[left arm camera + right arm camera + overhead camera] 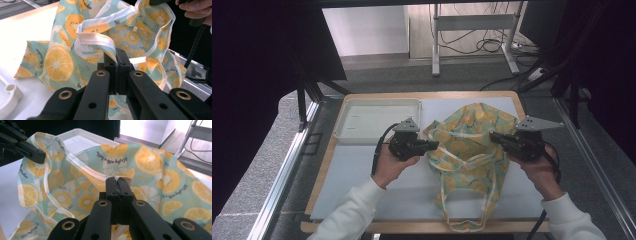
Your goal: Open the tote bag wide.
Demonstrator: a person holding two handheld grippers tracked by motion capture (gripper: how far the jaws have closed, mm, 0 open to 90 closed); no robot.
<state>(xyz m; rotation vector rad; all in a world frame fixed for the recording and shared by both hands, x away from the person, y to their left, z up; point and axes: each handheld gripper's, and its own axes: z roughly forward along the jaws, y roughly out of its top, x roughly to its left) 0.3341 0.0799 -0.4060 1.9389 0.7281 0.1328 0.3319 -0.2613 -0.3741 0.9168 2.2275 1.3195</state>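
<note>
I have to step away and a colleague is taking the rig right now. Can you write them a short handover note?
Left tool: shut on the white-trimmed rim of the fruit-print bag.
Right tool: shut on the rim on the opposite side.
Bag: lifted at its mouth between the two tools, its lower part and handles lying on the white mat. White tray sits at the far left, nothing in it that I can see.
Done: both sides of the rim are gripped.
Left: probably to spread or lay out the bag; nothing is placed yet.
</note>
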